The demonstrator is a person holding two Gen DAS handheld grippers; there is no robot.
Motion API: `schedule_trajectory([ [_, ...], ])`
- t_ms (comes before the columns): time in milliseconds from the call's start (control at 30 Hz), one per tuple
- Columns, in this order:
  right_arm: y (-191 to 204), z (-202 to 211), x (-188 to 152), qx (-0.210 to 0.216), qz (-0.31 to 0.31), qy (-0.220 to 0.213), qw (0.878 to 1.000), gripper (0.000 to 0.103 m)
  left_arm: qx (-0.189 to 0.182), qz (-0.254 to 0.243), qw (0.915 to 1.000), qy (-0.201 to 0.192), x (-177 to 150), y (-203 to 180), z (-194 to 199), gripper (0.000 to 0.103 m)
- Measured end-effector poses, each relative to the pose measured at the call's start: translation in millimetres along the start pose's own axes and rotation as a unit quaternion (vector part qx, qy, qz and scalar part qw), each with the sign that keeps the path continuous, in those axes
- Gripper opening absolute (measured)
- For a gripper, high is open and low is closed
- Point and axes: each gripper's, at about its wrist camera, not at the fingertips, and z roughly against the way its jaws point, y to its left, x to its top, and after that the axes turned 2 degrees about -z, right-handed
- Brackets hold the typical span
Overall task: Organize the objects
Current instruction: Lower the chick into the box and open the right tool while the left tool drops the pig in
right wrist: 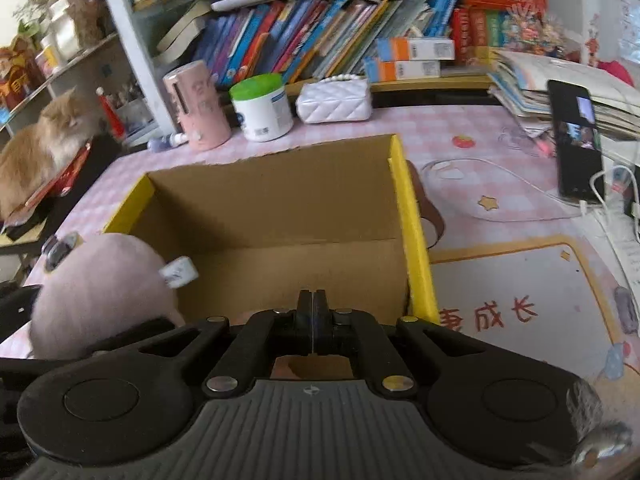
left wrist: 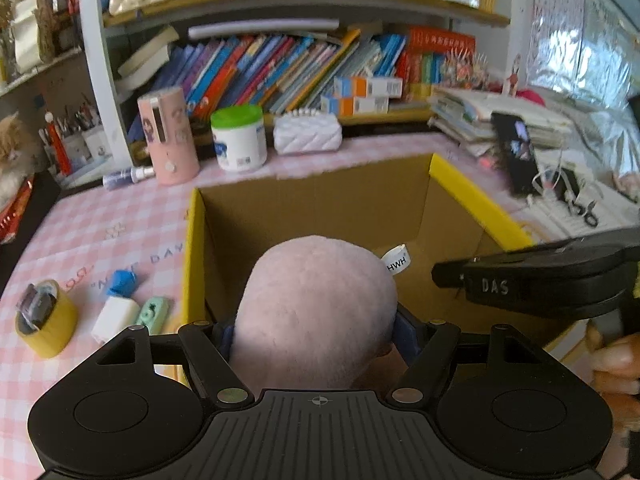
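My left gripper (left wrist: 314, 332) is shut on a round pink plush toy (left wrist: 316, 312) with a white tag, held over the near edge of an open cardboard box (left wrist: 320, 200) with yellow rims. In the right wrist view the plush toy (right wrist: 100, 292) sits at the box's (right wrist: 280, 208) left near corner. My right gripper (right wrist: 312, 320) is shut and empty, above the box's near wall. It shows as a black body at the right of the left wrist view; its fingertips are hidden there.
Left of the box lie a yellow tape roll (left wrist: 46, 324), a white eraser (left wrist: 114, 316), a green item (left wrist: 154, 312) and a blue item (left wrist: 120, 282). Behind stand a pink cylinder (left wrist: 168, 136), a green-lidded jar (left wrist: 239, 138), a white purse (left wrist: 308, 134). A phone (right wrist: 576, 140) and cables lie right. A cat (right wrist: 44, 144) rests far left.
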Motion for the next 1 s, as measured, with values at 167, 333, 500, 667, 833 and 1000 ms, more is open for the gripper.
schedule_trajectory([
  [167, 4, -7, -2, 0.008, 0.023, 0.007, 1.0, 0.001, 0.002, -0.013, 0.9998, 0.018, -3, -6, -13, 0.077],
  [333, 2, -3, 1, 0.008, 0.018, -0.005, 1.0, 0.007, 0.001, -0.011, 0.9999, -0.002, 2, -8, -7, 0.084],
  [500, -2, 18, 4, 0.002, 0.001, -0.045, 0.999, 0.028, 0.0, -0.004, 0.9993, -0.038, 7, -8, 15, 0.086],
  [667, -4, 49, -3, -0.022, -0.016, -0.087, 0.996, 0.033, 0.009, 0.02, 0.9974, -0.068, 3, -4, 45, 0.089],
  [833, -4, 83, -21, -0.065, -0.033, -0.125, 0.989, 0.046, 0.028, 0.049, 0.9943, -0.09, -10, 4, 72, 0.096],
  [1000, 1, 107, -49, -0.096, -0.053, -0.133, 0.985, 0.047, 0.03, 0.051, 0.9943, -0.088, -28, 14, 89, 0.097],
])
